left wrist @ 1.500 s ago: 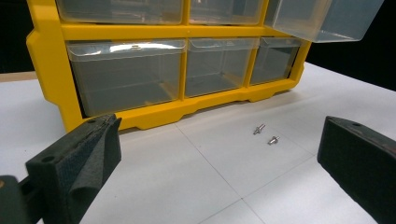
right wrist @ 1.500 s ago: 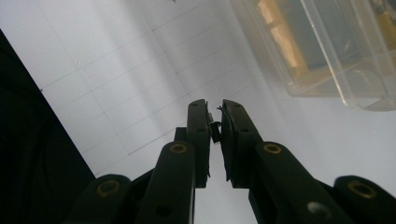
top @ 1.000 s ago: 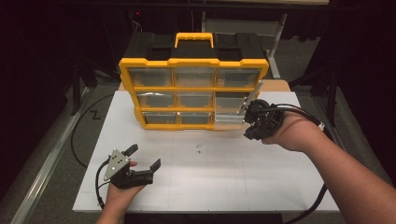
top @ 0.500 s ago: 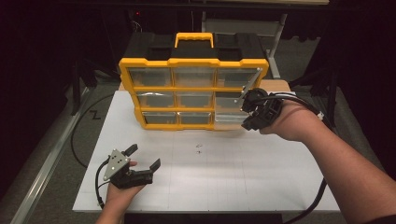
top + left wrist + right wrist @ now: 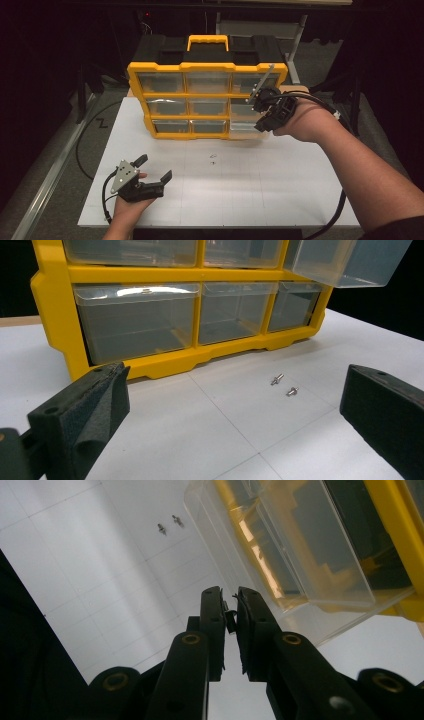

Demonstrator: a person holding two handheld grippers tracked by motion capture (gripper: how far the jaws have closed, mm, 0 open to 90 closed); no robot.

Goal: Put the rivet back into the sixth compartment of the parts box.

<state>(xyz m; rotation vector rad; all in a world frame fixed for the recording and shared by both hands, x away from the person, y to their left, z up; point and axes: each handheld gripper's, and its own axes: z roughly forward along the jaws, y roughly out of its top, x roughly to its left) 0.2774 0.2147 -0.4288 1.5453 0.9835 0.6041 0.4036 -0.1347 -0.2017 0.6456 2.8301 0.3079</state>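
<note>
Right gripper [image 5: 228,611] is pinching a small dark screw [image 5: 230,620] between nearly closed jaws, hovering at the organizer's [image 5: 207,67] right side, just by the pulled-out clear drawer [image 5: 300,545] in the middle row. Left gripper [image 5: 152,170] is resting near the board's [image 5: 280,180] front left corner, jaws standing wide open, nothing between them. Judging progress: one screw is picked and is seemingly heading for the open drawer; drop not yet done. Two more screws [image 5: 284,385] are lying side by side on the board, just in front of the organizer, around mid-board, so they are probably left to sort. Held screw looks tiny, dark metal, mostly hidden by pads; the loose ones are looking silvery, short, with heads. Organizer is standing upright at the board's back edge, yellow frame, clear drawers.
</note>
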